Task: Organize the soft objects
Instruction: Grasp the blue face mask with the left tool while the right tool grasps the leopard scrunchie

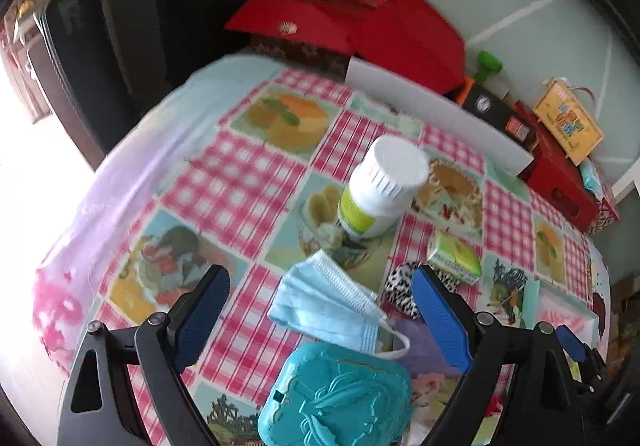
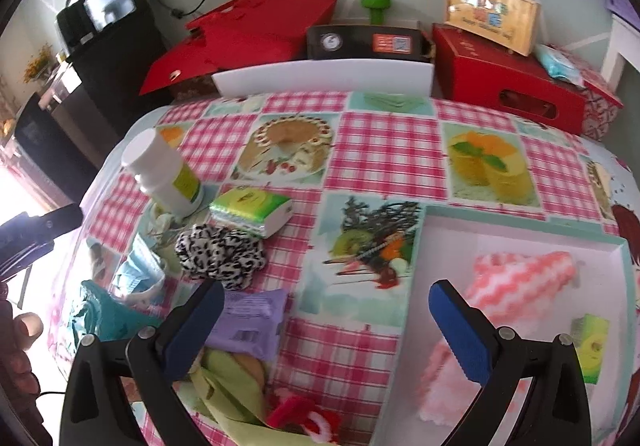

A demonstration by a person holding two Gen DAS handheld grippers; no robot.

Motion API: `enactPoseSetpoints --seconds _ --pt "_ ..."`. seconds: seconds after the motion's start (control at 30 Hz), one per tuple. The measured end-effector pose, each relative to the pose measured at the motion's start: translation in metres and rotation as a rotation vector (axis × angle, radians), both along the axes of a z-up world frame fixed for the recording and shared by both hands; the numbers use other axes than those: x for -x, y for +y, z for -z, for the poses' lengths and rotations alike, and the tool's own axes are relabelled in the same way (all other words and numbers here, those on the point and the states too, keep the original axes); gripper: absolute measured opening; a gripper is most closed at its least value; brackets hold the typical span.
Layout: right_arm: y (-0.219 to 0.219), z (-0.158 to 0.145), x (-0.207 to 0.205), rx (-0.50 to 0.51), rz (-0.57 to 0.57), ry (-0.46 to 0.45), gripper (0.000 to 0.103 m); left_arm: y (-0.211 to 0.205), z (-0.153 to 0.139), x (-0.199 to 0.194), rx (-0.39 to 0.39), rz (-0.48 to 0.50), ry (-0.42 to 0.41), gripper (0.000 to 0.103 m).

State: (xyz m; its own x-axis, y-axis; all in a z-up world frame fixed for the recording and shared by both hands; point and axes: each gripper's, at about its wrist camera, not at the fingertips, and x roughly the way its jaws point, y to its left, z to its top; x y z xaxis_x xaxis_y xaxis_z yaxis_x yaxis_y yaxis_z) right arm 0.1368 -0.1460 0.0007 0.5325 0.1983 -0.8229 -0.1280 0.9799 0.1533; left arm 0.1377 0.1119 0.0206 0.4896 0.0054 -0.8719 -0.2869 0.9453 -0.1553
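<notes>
While left gripper (image 1: 320,310) gapes empty, blue face mask (image 1: 326,304) lies between its fingers, untouched

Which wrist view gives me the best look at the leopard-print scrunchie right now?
The right wrist view: the leopard-print scrunchie lies fully visible on the tablecloth, beside the tissue pack. In the left wrist view, only part of it shows, cut off behind the left gripper finger.
</notes>
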Motion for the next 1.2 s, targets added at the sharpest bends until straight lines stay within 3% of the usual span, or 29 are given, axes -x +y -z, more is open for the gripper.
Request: enactPoseSetpoints --seconds 0.27,0.4,0.77,1.07,1.2 --pt "0.025 0.008 -0.007 -0.05 -0.08 0.011 0.103 0.019 0.026 -0.022 0.038 0.085 0.146 0.092" --pt "0.036 0.013 -0.012 -0.078 -0.114 0.032 0.1 0.032 0.045 -0.038 0.141 0.109 0.247 0.092" --pt "0.062 0.031 -0.033 -0.108 -0.154 0.093 0.098 0.018 0.091 -0.083 0.271 0.191 0.509 0.092" --pt "0.069 0.042 -0.05 -0.144 -0.156 0.14 0.098 0.009 0.121 -0.12 0.283 0.171 0.664 0.092" --pt "0.069 0.046 -0.056 -0.154 -0.144 0.157 0.098 0.004 0.124 -0.133 0.274 0.165 0.676 0.092"
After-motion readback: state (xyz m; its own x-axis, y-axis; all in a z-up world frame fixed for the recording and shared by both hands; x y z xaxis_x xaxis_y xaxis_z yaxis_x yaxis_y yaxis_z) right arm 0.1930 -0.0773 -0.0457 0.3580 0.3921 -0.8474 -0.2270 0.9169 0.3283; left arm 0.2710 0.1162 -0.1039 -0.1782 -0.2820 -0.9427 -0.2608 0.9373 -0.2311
